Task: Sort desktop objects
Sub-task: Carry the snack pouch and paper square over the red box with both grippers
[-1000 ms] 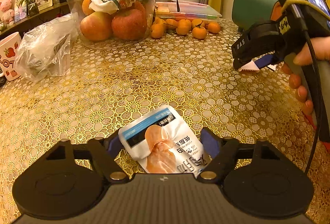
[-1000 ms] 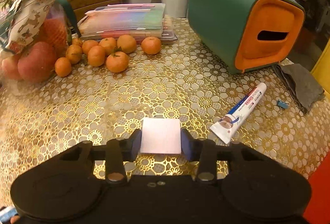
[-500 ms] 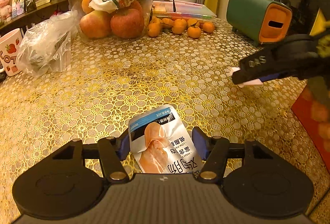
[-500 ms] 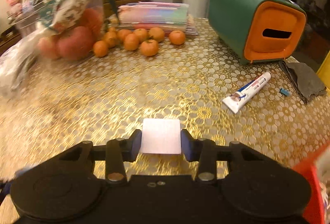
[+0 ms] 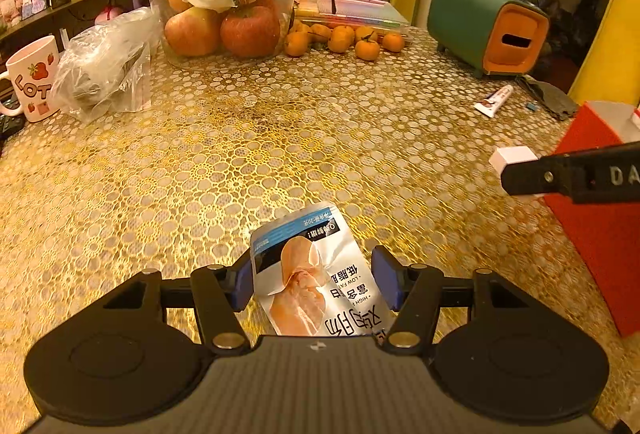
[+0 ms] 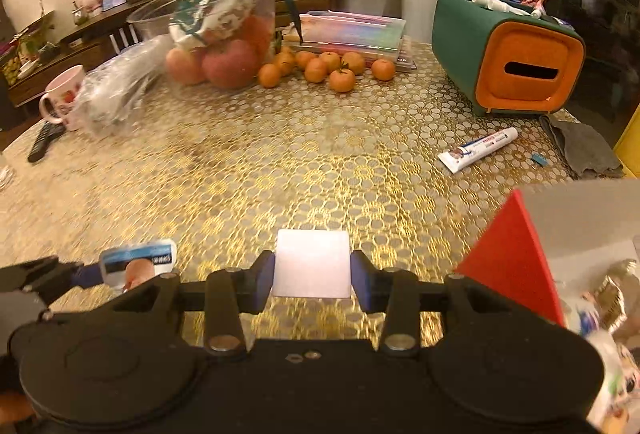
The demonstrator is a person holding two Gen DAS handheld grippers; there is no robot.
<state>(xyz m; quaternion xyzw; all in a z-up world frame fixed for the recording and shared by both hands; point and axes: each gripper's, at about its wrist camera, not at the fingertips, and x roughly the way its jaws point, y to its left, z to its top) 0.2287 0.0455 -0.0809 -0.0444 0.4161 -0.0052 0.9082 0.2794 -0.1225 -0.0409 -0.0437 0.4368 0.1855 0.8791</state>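
A silver-and-blue snack packet (image 5: 316, 274) printed with a chicken piece sits between the blue pads of my left gripper (image 5: 314, 276), which is shut on it just above the gold tablecloth. The right wrist view shows that packet (image 6: 138, 260) at lower left, held by the left gripper (image 6: 80, 274). My right gripper (image 6: 312, 274) is shut on a white square block (image 6: 312, 262). From the left wrist view, the block (image 5: 514, 158) pokes out of the right gripper (image 5: 520, 174) beside a red box (image 5: 600, 234). The red box (image 6: 516, 254) holds several wrapped items.
A green-and-orange organiser (image 6: 508, 50) stands at back right, with a toothpaste tube (image 6: 476, 150) and grey cloth (image 6: 580, 146) in front. Tangerines (image 6: 324, 68), a clear fruit bin (image 5: 228, 22), a plastic bag (image 5: 104, 66) and a mug (image 5: 32, 82) line the back.
The left jaws narrowed onto the snack packet and raised it slightly. The right gripper carried the white block back and to the right, bringing the red box into view.
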